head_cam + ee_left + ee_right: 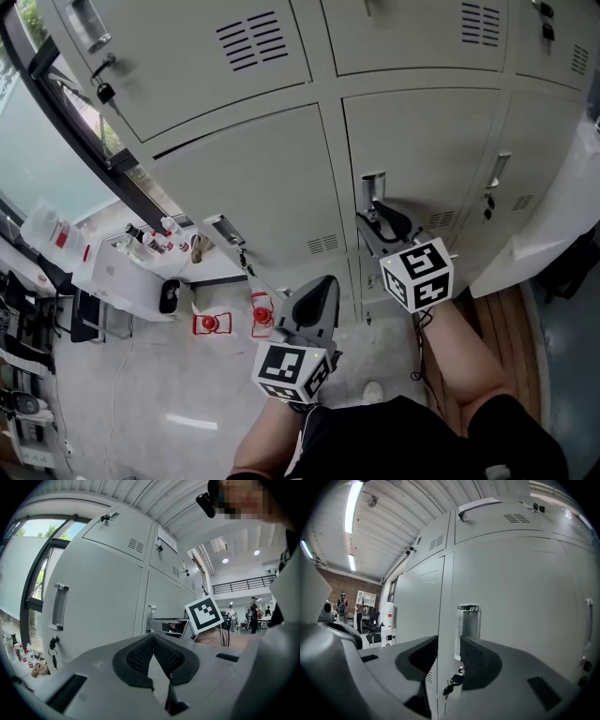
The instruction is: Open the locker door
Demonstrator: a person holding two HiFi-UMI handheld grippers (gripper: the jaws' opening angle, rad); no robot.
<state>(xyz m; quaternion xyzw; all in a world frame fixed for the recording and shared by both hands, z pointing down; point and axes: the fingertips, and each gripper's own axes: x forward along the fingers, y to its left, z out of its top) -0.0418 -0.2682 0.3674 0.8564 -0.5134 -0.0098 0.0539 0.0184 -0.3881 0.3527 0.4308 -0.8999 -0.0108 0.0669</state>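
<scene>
**Right gripper at locker handle, jaws spread; left gripper shut and idle**

Head view: grey locker bank fills the top of the frame. The right gripper (380,217) is up against the locker door (427,150), lower row, right of centre. Its tips sit just below the door's metal handle (373,190); actual contact is unclear from here. Its marker cube (418,274) faces the camera, with a bare forearm behind it. The left gripper (322,284) is lower and left, well off the lockers and over the floor (141,403). The neighbouring door on the left has its own handle with hanging keys (246,262). A window (37,141) is far left, with a white shelf of small bottles (150,242) below it. Two red items (211,323) lie on the floor.

Left gripper view: the left gripper (152,637) has its jaws pressed together at the tips, nothing between them. A locker front is beyond, with a long handle (59,606) and dangling keys (53,645). The right gripper's marker cube (204,614) shows at mid-right, against the lockers. People (253,613) are far off in the hall.

Right gripper view: the right gripper (449,641) has its jaws spread, pinching nothing. The seam at the locker door's (525,597) left edge runs through the gap. The recessed handle (468,620) sits just above the right-side jaw. A key (452,685) hangs in the lock between the jaws. The door looks closed, flush with its neighbour. A ceiling light strip (350,506) is top left.
</scene>
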